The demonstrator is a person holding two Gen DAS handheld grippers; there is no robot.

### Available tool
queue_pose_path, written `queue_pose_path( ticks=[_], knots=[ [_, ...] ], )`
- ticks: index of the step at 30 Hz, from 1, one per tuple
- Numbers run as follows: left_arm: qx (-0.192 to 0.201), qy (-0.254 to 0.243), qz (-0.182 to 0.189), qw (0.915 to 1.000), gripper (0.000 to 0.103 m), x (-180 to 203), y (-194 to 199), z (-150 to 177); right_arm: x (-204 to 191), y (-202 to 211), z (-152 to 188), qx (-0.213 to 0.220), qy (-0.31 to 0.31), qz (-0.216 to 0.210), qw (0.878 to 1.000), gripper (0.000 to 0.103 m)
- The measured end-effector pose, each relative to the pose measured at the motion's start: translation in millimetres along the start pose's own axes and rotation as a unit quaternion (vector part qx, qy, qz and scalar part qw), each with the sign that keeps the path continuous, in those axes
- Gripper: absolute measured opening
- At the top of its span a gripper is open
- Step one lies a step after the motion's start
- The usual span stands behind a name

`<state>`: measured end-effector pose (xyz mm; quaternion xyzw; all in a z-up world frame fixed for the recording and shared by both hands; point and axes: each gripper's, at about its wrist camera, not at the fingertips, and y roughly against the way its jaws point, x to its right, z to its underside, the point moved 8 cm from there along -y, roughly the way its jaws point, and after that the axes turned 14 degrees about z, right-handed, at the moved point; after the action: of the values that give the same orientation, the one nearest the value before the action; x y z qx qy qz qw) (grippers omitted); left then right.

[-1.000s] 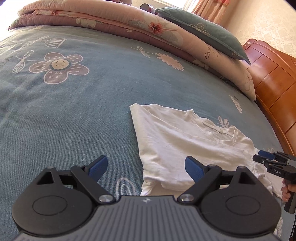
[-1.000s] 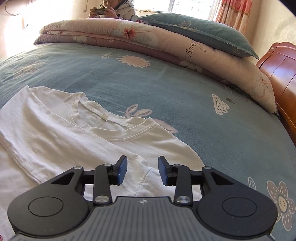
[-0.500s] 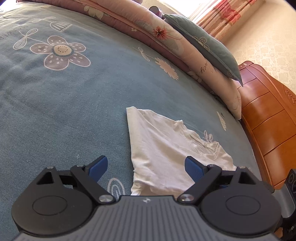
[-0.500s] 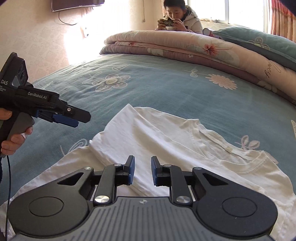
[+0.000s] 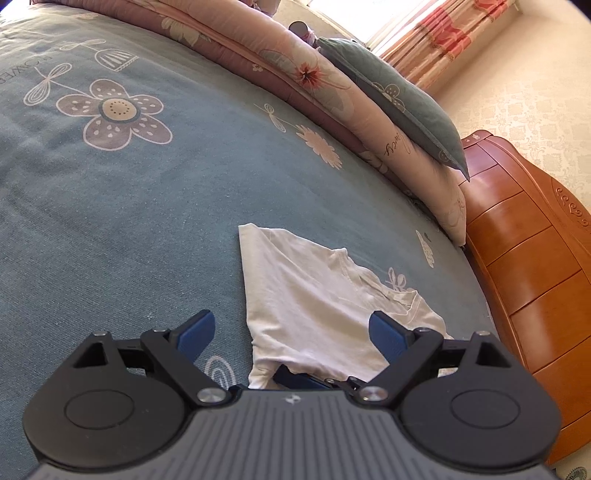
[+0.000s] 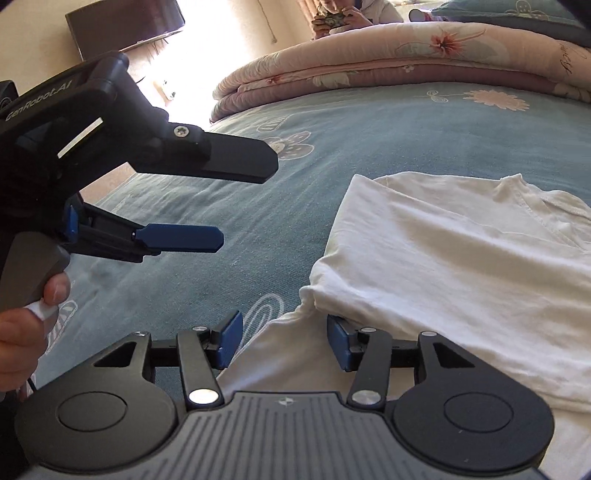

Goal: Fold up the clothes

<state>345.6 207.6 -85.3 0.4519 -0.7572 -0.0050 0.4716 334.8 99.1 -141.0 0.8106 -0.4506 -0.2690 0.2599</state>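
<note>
A white T-shirt (image 5: pixel 306 295) lies partly folded on the blue flowered bedspread (image 5: pixel 129 206), collar toward the headboard. My left gripper (image 5: pixel 291 326) hovers open and wide over the shirt's near left edge, holding nothing. In the right wrist view the left gripper (image 6: pixel 236 199) shows at the left, held in a hand (image 6: pixel 22 325). My right gripper (image 6: pixel 284 332) sits low at the T-shirt (image 6: pixel 443 251) where the folded layer bunches. Its jaws are opening, with white cloth lying between them but not pinched. One of its blue fingers (image 5: pixel 303 380) pokes out under the shirt's hem.
A rolled pink quilt (image 5: pixel 295 74) and a teal pillow (image 5: pixel 399 99) line the far side of the bed. A wooden headboard (image 5: pixel 528 258) stands at the right. A person (image 6: pixel 347 14) sits beyond the quilt. A dark screen (image 6: pixel 125 22) hangs on the wall.
My right gripper swept left across the shirt from the collar side to its bunched left corner, close to the left gripper; its jaws narrowed, then widened. The left gripper only tilted.
</note>
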Motion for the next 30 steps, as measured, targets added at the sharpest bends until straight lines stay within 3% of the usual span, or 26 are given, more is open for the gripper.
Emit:
queue_pose_path(
  ticks=[4, 8, 14, 17, 19, 21, 23, 27, 30],
  knots=[
    [0.011, 0.004, 0.001, 0.9999, 0.090, -1, 9, -4, -11, -6, 1, 0.026, 0.011, 0.009, 1.000, 0.060],
    [0.023, 0.002, -0.006, 0.9997, 0.090, -2, 17, -9, -44, -11, 5, 0.036, 0.106, 0.027, 0.993, 0.072],
    [0.025, 0.000, -0.006, 0.9997, 0.090, -1, 19, -11, -58, -3, 17, 0.029, 0.210, 0.053, 0.976, 0.073],
    [0.028, -0.001, -0.009, 0.9996, 0.090, -1, 22, -12, -65, 24, 19, 0.031, 0.244, 0.017, 0.969, 0.068],
    [0.031, -0.002, -0.008, 0.9995, 0.090, -1, 24, -13, -65, 38, 12, 0.047, 0.252, 0.018, 0.966, 0.061],
    [0.032, -0.002, -0.005, 0.9995, 0.090, 0, 25, -13, -57, 44, -1, 0.059, 0.247, 0.037, 0.966, 0.034],
    [0.032, -0.002, -0.004, 0.9995, 0.090, 0, 25, -13, -42, 41, -16, 0.062, 0.233, 0.065, 0.968, 0.024],
    [0.032, 0.001, -0.004, 0.9995, 0.090, -3, 25, -13, -3, 17, -44, 0.054, 0.173, 0.121, 0.976, 0.020],
    [0.032, 0.004, -0.005, 0.9995, 0.090, -4, 24, -14, 10, -15, -47, 0.029, 0.144, 0.145, 0.978, 0.018]
  ],
)
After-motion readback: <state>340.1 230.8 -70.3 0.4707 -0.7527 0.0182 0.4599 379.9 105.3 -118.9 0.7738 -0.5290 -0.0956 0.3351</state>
